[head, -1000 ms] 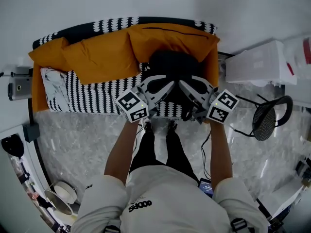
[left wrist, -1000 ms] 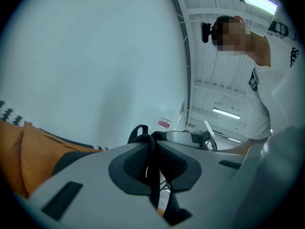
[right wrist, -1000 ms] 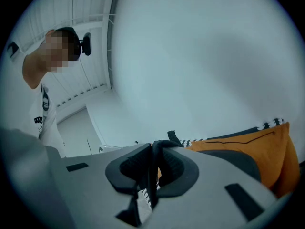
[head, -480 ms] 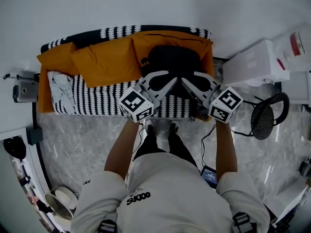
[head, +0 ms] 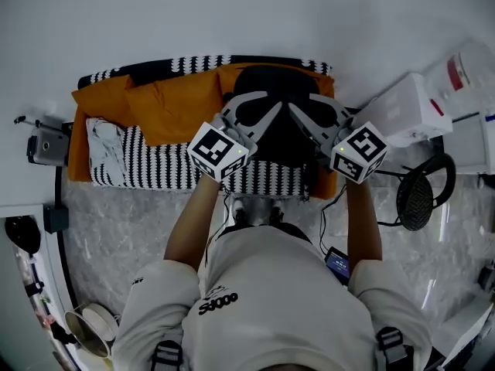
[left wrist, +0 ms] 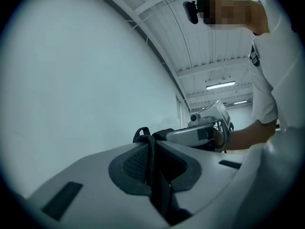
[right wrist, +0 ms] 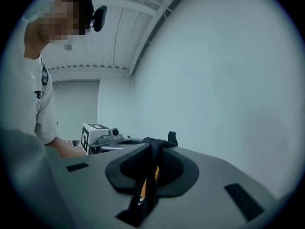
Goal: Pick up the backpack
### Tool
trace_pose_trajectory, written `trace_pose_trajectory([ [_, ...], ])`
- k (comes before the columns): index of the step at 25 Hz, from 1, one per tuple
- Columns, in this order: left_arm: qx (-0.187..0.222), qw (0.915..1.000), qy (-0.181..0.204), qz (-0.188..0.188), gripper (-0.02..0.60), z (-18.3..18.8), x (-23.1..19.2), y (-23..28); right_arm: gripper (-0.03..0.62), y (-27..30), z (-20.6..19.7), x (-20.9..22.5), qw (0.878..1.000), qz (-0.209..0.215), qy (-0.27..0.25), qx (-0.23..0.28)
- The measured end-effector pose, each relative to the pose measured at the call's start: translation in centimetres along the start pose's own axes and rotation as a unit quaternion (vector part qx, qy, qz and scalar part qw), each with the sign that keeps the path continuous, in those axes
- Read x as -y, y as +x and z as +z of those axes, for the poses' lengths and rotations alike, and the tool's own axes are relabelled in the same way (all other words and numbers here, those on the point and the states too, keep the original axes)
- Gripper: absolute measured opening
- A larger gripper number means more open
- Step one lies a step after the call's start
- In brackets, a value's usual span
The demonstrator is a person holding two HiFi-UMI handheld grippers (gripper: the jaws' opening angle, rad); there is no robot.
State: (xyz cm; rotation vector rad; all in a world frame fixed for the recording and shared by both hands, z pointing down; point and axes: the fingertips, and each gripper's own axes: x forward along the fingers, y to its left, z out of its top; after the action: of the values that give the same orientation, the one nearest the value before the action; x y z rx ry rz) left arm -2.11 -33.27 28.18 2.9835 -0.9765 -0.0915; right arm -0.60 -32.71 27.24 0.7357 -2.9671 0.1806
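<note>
The left gripper point(head: 255, 116) is clenched on a black strap point(left wrist: 152, 168) of the backpack point(head: 280, 137), and the right gripper point(head: 308, 116) is clamped likewise on a second strap point(right wrist: 148, 173). The backpack is held up between them, over the right end of the sofa point(head: 155, 172).

Only thin webbing is pinched on each side, so a slip could be caused by any swing of the load. Were one strap lost, the whole weight would be thrown onto the other grip and the bag could be dropped back onto the seat. Whether the bag hangs fully clear of the cushions point(head: 166, 107) cannot be judged from above.

At the left a pale cloth point(head: 104, 141) is crumpled on the striped seat, and orange cushions are propped along the back. A marbled floor point(head: 116, 230) is spread below and a plain white wall behind. At the right a white box point(head: 406, 110) and a round black mesh object point(head: 418, 195) are seen.
</note>
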Motion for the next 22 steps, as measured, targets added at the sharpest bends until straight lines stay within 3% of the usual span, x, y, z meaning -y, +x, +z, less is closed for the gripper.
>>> trace_pose_trajectory([
  [13,0.021,0.9958,0.080,0.038,0.048,8.2,0.4,-1.0,0.066,-0.2,7.7,-2.4,0.996,-0.032,-0.083,0.031],
  [22,0.040,0.9921,0.109,0.047,0.048,11.2,0.1,-0.6,0.066,-0.3,10.6,-2.4,0.991,-0.042,-0.121,0.038],
])
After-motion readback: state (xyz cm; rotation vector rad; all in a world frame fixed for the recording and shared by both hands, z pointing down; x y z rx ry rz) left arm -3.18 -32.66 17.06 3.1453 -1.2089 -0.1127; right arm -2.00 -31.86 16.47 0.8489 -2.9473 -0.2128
